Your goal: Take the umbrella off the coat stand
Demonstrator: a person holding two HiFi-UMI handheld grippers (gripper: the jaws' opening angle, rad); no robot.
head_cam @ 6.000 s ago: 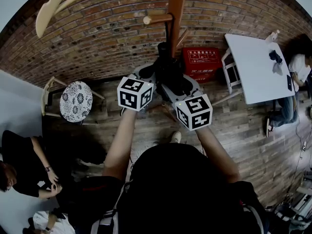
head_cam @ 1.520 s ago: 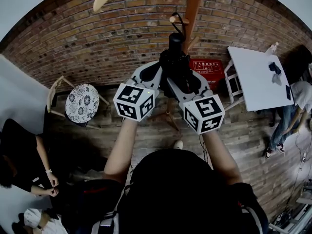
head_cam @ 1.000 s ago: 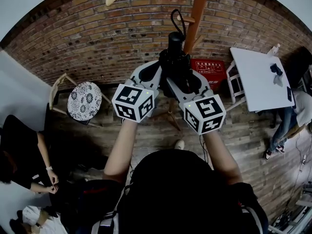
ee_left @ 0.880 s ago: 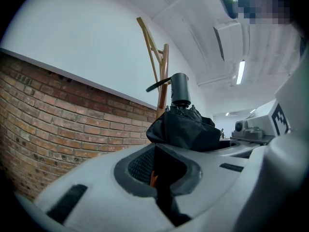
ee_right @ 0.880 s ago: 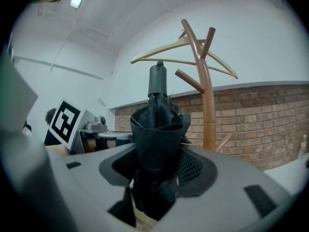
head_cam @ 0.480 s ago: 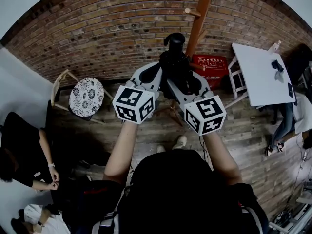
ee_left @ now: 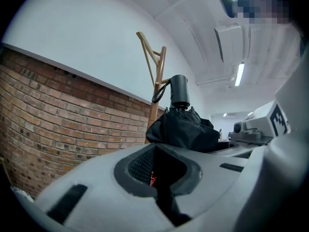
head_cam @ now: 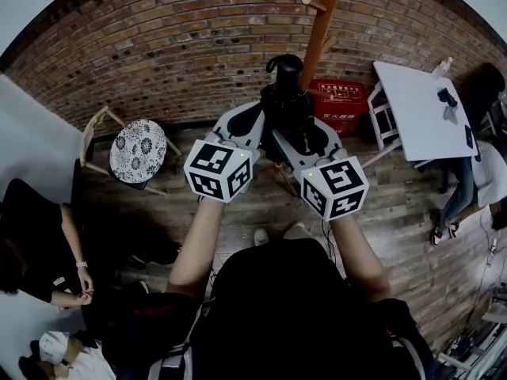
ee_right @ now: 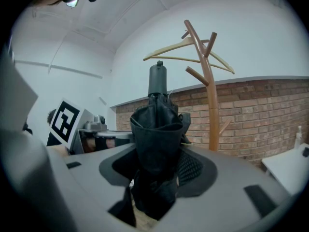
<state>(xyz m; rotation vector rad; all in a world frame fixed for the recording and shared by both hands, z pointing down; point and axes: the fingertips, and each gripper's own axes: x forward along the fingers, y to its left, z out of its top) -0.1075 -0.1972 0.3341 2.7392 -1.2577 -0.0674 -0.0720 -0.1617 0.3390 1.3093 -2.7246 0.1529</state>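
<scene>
A folded black umbrella stands upright between my two grippers, its handle on top. It hangs clear of the wooden coat stand, which rises just behind it and to the right. My right gripper is shut on the bunched canopy, which fills its jaws in the right gripper view. My left gripper meets the umbrella from the left. In the left gripper view its jaws stand almost together with dark fabric low in the gap, and the umbrella rises just past them, in front of the stand.
A brick wall runs behind the stand. A red crate sits at its foot, a white table to the right, and a stool with a patterned seat to the left. People sit at the left and the right edge. A pale hanger hangs on the stand.
A second ago the umbrella's wrist loop stood up by the stand's peg. Now the loop is free, and both grippers have drawn back from the stand and down with the umbrella.
</scene>
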